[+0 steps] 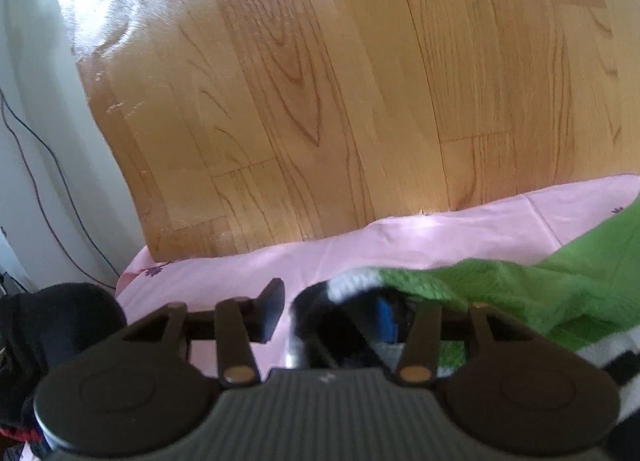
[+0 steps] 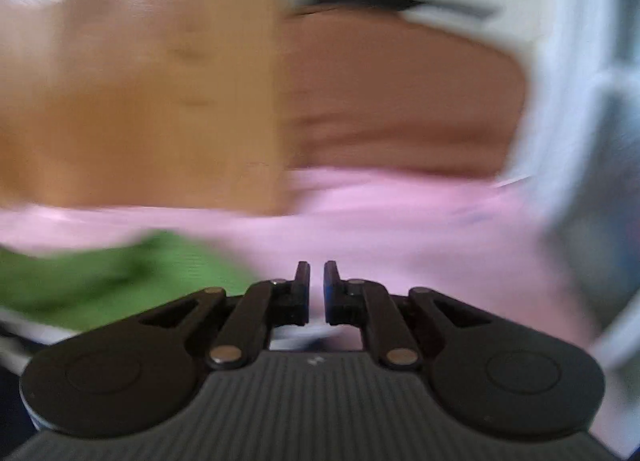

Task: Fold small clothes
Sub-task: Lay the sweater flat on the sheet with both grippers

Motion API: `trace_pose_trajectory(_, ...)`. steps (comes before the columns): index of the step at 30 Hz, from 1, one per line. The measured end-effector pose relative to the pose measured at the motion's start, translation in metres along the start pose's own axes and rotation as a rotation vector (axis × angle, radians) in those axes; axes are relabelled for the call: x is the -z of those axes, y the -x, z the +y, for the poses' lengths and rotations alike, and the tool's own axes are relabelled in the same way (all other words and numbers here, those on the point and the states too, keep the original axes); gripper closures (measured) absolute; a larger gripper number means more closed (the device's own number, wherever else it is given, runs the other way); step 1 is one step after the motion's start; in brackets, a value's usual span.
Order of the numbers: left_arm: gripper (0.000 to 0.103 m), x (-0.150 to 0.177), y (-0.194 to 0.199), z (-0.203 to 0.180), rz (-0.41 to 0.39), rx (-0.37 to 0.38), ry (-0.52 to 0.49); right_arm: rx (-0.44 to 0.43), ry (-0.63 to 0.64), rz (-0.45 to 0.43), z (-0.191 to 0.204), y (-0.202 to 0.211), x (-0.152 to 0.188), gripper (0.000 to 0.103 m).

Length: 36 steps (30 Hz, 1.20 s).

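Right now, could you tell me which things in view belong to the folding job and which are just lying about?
Job: green garment, pink cloth beneath it, left gripper, right gripper.

Lying about: cables by the wall, dark bundle at the cloth's left edge.

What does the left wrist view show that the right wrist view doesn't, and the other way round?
Only the left wrist view shows the garment's black-and-white edge draped over the left gripper, whose jaws stand open, plus cables along the white wall. Only the right wrist view, heavily blurred, shows the right gripper with jaws nearly together and nothing between them, and a darker brown floor area. Both show the green garment, the pink sheet and the wooden floor.
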<state>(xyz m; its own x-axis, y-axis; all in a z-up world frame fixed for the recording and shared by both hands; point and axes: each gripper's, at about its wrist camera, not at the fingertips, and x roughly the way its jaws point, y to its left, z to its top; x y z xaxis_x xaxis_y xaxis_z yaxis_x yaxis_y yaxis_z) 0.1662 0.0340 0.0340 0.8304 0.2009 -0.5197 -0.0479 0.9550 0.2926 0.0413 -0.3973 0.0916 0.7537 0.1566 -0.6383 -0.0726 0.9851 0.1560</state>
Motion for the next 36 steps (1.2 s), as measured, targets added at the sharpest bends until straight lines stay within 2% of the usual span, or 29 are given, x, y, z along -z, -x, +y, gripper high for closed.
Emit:
trace_pose_trajectory(1, 0.059, -0.001, -0.005, -0.001, 0.009, 0.002, 0.004, -0.077, 0.006, 0.038, 0.015, -0.009, 0.000, 0.092)
trace_pose_trajectory(3, 0.057, -0.004, -0.014, -0.002, 0.020, 0.004, 0.013, -0.174, 0.073, 0.115, 0.050, -0.033, 0.003, 0.092)
trace_pose_trajectory(7, 0.041, -0.016, -0.036, 0.006, 0.042, 0.002, 0.067, -0.299, 0.152, 0.297, 0.110, -0.091, 0.006, 0.092)
trace_pose_trajectory(10, 0.038, -0.028, -0.060, 0.021, 0.129, 0.010, 0.182, -0.243, 0.224, 0.186, 0.144, -0.131, -0.017, 0.094)
trace_pose_trajectory(12, 0.039, -0.030, -0.056, 0.034, 0.157, 0.050, 0.245, -0.117, 0.117, 0.059, 0.141, -0.152, -0.041, 0.089)
trace_pose_trajectory(13, 0.038, -0.028, -0.047, 0.041, 0.139, 0.087, 0.257, -0.094, 0.016, 0.036, 0.132, -0.155, -0.051, 0.089)
trace_pose_trajectory(14, 0.035, -0.024, -0.035, 0.049, 0.122, 0.124, 0.255, -0.123, -0.050, 0.036, 0.124, -0.155, -0.056, 0.089)
trace_pose_trajectory(15, 0.033, -0.019, -0.023, 0.056, 0.109, 0.145, 0.253, -0.173, -0.087, 0.044, 0.119, -0.150, -0.058, 0.089)
trace_pose_trajectory(17, 0.023, -0.003, 0.003, 0.074, 0.075, 0.173, 0.261, -0.190, -0.022, 0.041, 0.121, -0.132, -0.050, 0.088)
trace_pose_trajectory(20, 0.023, 0.027, 0.040, 0.102, 0.078, 0.221, 0.301, -0.201, 0.083, 0.039, 0.117, -0.091, -0.024, 0.083)
trace_pose_trajectory(23, 0.023, 0.064, 0.077, 0.116, 0.100, 0.302, 0.320, -0.233, 0.120, 0.016, 0.101, -0.045, 0.002, 0.081)
trace_pose_trajectory(26, 0.023, 0.102, 0.116, 0.109, 0.117, 0.369, 0.275, -0.226, 0.113, -0.032, 0.074, 0.002, 0.036, 0.077)
trace_pose_trajectory(28, 0.021, 0.122, 0.140, 0.105, 0.098, 0.431, 0.241, -0.200, 0.097, -0.046, 0.056, 0.033, 0.061, 0.076)
trace_pose_trajectory(29, 0.017, 0.131, 0.150, 0.102, 0.091, 0.460, 0.231, -0.184, 0.084, -0.045, 0.048, 0.046, 0.077, 0.075)
trace_pose_trajectory(32, 0.016, 0.151, 0.173, 0.091, 0.093, 0.548, 0.211, -0.142, 0.066, -0.023, 0.034, 0.085, 0.120, 0.074)
trace_pose_trajectory(36, 0.018, 0.167, 0.181, 0.079, 0.147, 0.577, 0.200, -0.108, 0.062, 0.018, 0.029, 0.113, 0.163, 0.074)
